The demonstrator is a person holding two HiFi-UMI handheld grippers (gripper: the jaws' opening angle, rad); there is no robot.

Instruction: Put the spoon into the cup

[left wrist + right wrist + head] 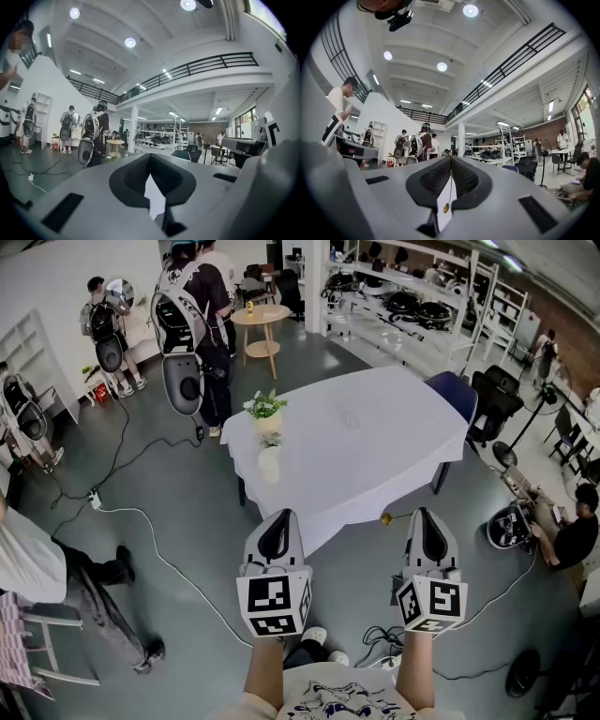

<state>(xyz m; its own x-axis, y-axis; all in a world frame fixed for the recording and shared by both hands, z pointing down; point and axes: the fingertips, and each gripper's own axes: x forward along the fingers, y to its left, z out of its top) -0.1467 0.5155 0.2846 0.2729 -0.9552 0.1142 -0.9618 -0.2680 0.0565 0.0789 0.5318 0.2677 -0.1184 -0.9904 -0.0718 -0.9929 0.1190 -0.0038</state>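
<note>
A white cup [269, 465] stands near the front left edge of the white-clothed table [375, 427], beside a small potted plant [265, 409]. Both grippers hover side by side over the floor, short of the table's near edge. My right gripper [424, 512] is shut on a thin gold spoon [385, 518], whose small bowl pokes out to the left. In the right gripper view the spoon [447, 206] hangs upright between the pads of that gripper [451, 158]. My left gripper [279, 514] [150, 155] has its tips together with nothing held.
Several people with backpack rigs stand at the far left [192, 306] near a round wooden table [261, 320]. A blue chair [457, 390] sits at the table's right end. Cables [159, 559] trail over the floor. A seated person [572, 535] is at the right.
</note>
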